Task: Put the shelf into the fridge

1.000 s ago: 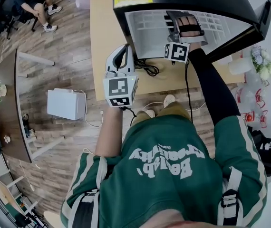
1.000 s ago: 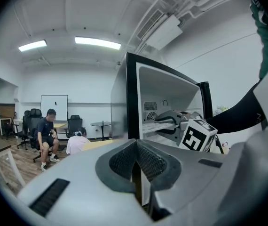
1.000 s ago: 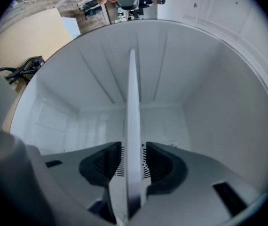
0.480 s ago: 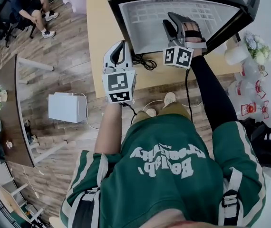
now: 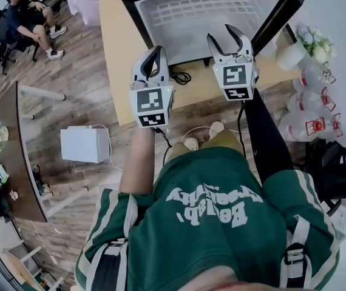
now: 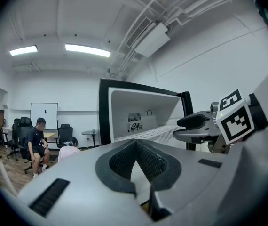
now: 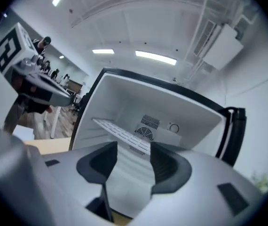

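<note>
The white wire shelf [image 5: 206, 11] lies level inside the open black fridge [image 5: 138, 17]; it also shows in the right gripper view [image 7: 117, 131] and the left gripper view [image 6: 155, 132]. My right gripper [image 5: 229, 38] hangs just outside the fridge's mouth. Its jaws have just been opening and now stand open with nothing between them [image 7: 134, 149]. My left gripper [image 5: 153, 56] is to its left at the fridge's left edge, shut and empty [image 6: 135, 142]. Neither gripper touches the shelf.
The fridge stands on a wooden table [image 5: 115, 53] with its door [image 5: 276, 17] swung open to the right. A black cable [image 5: 182, 77] lies in front of it. Flowers and bottles [image 5: 309, 41] stand at the right, and a white box [image 5: 85, 144] is on the floor.
My right gripper has come back out of the fridge, rolled upright and opened; the shelf stays inside. My left gripper has shifted a little higher in the head view.
</note>
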